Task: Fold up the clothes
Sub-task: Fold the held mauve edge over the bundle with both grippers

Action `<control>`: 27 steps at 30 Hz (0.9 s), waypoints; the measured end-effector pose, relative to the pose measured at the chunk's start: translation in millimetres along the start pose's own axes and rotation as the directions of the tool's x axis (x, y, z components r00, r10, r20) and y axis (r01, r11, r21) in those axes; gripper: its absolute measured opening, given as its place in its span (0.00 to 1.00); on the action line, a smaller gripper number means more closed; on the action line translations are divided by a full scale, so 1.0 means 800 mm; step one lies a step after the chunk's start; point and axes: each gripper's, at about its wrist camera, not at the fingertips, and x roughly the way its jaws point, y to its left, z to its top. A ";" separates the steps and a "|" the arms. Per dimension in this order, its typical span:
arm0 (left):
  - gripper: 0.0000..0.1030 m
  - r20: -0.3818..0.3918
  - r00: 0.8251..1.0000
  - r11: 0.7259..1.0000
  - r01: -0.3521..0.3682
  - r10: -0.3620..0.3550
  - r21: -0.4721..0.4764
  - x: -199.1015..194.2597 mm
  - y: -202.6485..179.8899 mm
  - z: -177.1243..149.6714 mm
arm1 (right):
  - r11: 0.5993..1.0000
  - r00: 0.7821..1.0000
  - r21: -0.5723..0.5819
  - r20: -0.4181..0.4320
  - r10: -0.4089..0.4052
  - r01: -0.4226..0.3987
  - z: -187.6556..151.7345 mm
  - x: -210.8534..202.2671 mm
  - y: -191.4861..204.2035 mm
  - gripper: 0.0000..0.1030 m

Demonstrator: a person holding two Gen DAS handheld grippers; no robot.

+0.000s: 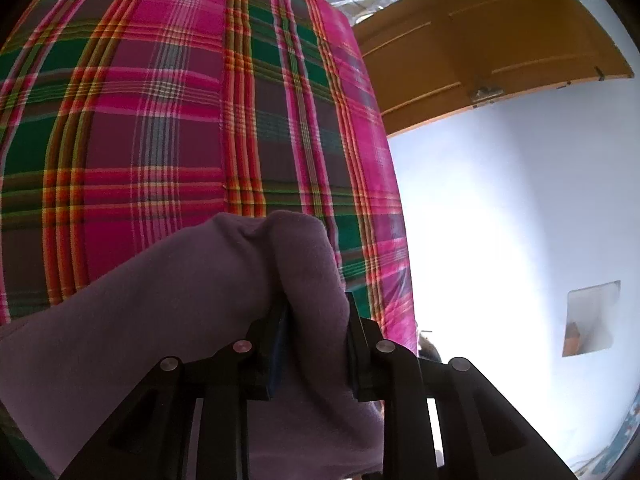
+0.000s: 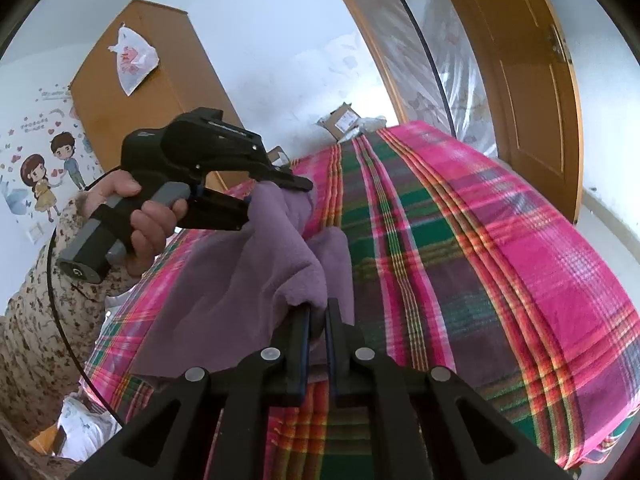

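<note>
Clamped on purple fleece garment [image 2: 256, 280] by both right gripper [image 2: 316, 320] and left gripper [image 1: 316, 320] above plaid bed [image 2: 480, 240]: keep held edge taut, level, lower evenly.

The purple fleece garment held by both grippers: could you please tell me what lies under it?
Under the purple fleece garment lies the pink-and-green plaid bedcover. Whatever sits beneath the draped part is hidden.

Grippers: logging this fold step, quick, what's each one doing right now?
Left gripper: shut on the purple garment.
Right gripper: shut on the purple garment.
</note>
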 end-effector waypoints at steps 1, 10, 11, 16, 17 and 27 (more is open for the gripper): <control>0.28 0.002 1.000 1.000 0.011 -0.011 0.001 -0.001 0.000 0.000 | 1.000 1.000 0.007 -0.006 0.000 0.000 -0.001 0.001 -0.002 0.07; 0.28 0.032 0.995 0.995 0.093 -0.094 0.037 -0.029 -0.006 -0.010 | 0.997 0.999 0.080 -0.046 -0.006 0.010 -0.016 0.003 -0.026 0.08; 0.28 0.046 0.994 0.995 0.097 -0.099 0.038 -0.034 -0.005 -0.011 | 0.996 0.999 0.085 -0.047 -0.009 0.013 -0.017 0.002 -0.027 0.08; 0.28 0.085 0.992 0.995 0.093 -0.096 0.040 -0.056 0.010 -0.015 | 0.995 0.998 0.089 -0.052 -0.044 0.049 -0.020 -0.008 -0.035 0.08; 0.28 0.094 0.991 0.995 0.090 -0.093 0.041 -0.062 0.015 -0.019 | 0.994 0.997 0.093 -0.056 -0.048 0.053 -0.020 -0.010 -0.038 0.09; 0.28 0.227 0.973 0.999 0.047 -0.051 0.020 -0.134 0.085 -0.082 | 0.987 0.986 0.020 -0.054 -0.158 0.160 -0.007 -0.046 -0.032 0.15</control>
